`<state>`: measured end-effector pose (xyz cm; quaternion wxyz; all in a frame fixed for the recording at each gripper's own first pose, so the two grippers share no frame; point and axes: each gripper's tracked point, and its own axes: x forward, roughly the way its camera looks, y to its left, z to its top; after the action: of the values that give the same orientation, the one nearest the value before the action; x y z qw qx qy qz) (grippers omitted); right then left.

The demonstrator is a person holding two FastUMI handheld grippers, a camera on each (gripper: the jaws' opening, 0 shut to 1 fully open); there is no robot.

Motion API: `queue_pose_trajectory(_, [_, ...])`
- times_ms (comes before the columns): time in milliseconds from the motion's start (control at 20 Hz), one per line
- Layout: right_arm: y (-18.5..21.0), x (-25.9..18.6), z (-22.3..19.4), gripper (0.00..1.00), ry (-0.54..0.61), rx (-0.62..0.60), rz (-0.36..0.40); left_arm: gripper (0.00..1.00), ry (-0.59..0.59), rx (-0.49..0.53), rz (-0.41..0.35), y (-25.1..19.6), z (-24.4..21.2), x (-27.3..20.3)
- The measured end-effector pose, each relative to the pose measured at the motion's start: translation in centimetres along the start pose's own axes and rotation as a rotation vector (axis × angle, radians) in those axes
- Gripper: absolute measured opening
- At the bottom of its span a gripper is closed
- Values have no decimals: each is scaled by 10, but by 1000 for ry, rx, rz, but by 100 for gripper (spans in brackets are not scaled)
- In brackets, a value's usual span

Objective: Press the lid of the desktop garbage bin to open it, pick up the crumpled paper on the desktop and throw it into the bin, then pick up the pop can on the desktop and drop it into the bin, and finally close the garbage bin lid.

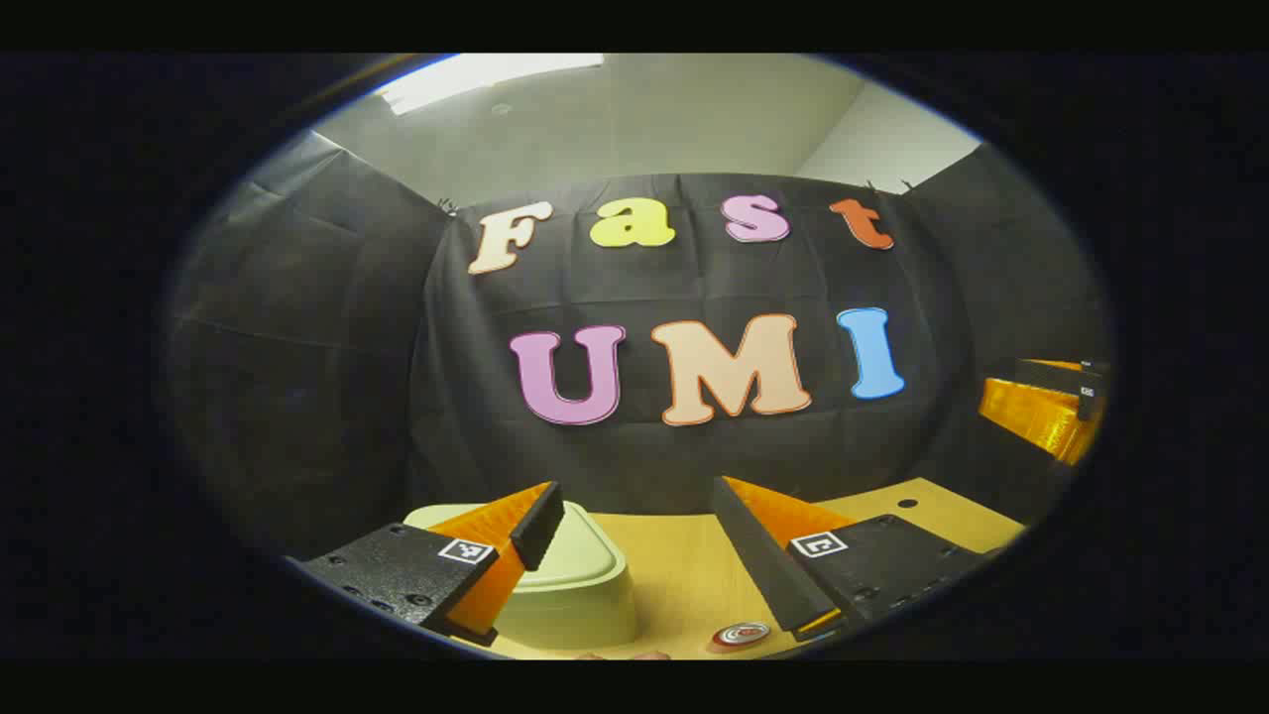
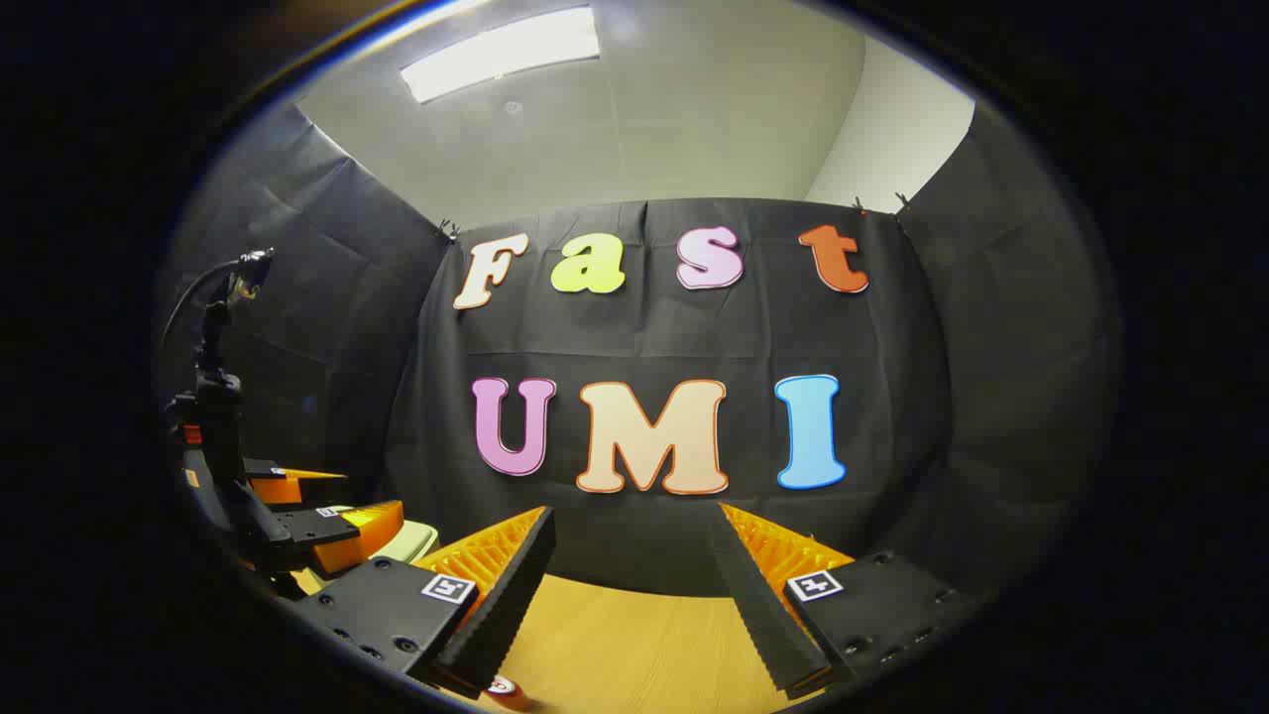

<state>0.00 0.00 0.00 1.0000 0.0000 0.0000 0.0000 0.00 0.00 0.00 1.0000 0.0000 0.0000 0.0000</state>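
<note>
Both claws, left claw [image 1: 634, 555] and right claw [image 2: 639, 585], are spread and empty; bin lid [image 1: 575, 560] looks closed, pop can [image 1: 742, 635] waits on bench [image 1: 674, 585], nothing seems done

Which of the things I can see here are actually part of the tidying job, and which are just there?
Part of the job:
- garbage bin, pale green, lid shut
- pop can, only its top showing at the near edge
- left gripper, open
- right gripper, open

Just there:
- wooden table
- ceiling light
</note>
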Motion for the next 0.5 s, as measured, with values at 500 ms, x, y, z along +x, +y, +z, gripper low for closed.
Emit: queue_pose_trajectory(500, [-13, -4, -5, 100, 18, -23, -7, 93, -22, 10, -31, -13, 9, 0])
